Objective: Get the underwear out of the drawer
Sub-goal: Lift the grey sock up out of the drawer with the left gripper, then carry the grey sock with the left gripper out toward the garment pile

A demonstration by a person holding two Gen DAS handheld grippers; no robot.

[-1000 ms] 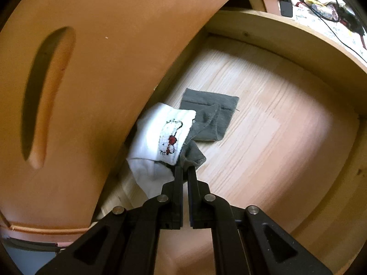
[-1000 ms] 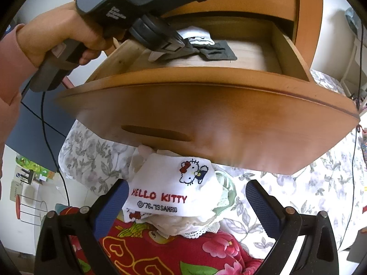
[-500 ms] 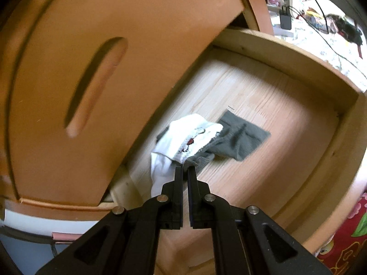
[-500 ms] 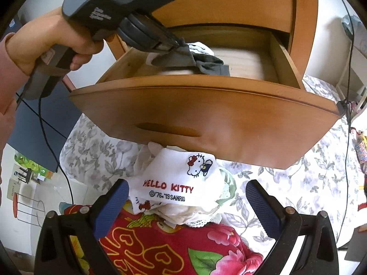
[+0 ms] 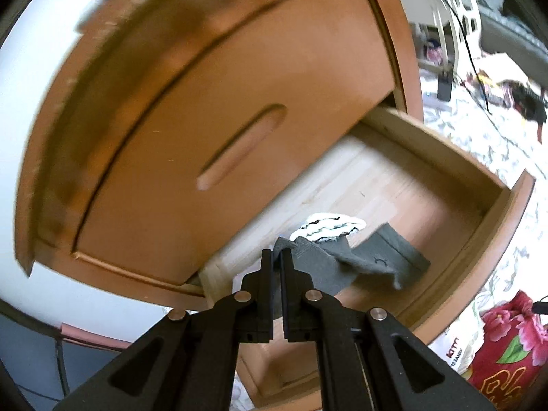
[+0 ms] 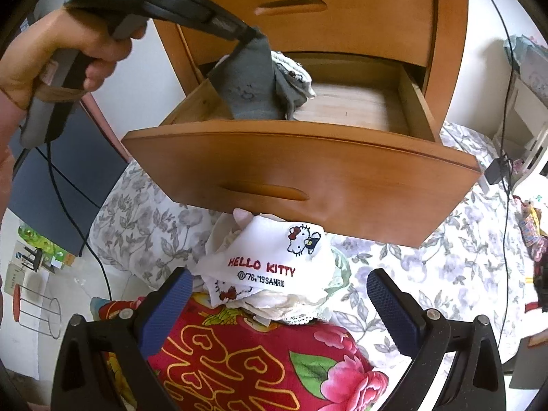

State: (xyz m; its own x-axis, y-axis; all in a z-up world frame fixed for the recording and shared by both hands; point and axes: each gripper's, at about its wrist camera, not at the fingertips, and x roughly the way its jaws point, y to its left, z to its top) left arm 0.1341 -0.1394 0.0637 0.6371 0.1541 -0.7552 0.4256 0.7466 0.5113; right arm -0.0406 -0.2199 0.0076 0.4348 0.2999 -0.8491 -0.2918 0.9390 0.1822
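Above the open drawer (image 6: pixel 301 171), the left gripper (image 6: pixel 251 34) (gripped by a hand (image 6: pixel 61 58)) pinches grey underwear (image 6: pixel 250 82) shut between its fingers, a white piece (image 6: pixel 294 72) hanging alongside. Right gripper (image 6: pixel 277 294) stands wide open, empty, over a Hello Kitty pile (image 6: pixel 270 267).

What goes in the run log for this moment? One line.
left gripper: shut on grey underwear | lifted above drawer | right gripper: open, empty

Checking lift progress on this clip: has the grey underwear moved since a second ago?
Yes. The grey underwear, pinched in the left claw, has risen: it lay flat on the drawer floor, and now hangs above the drawer's front panel, its lower end inside.
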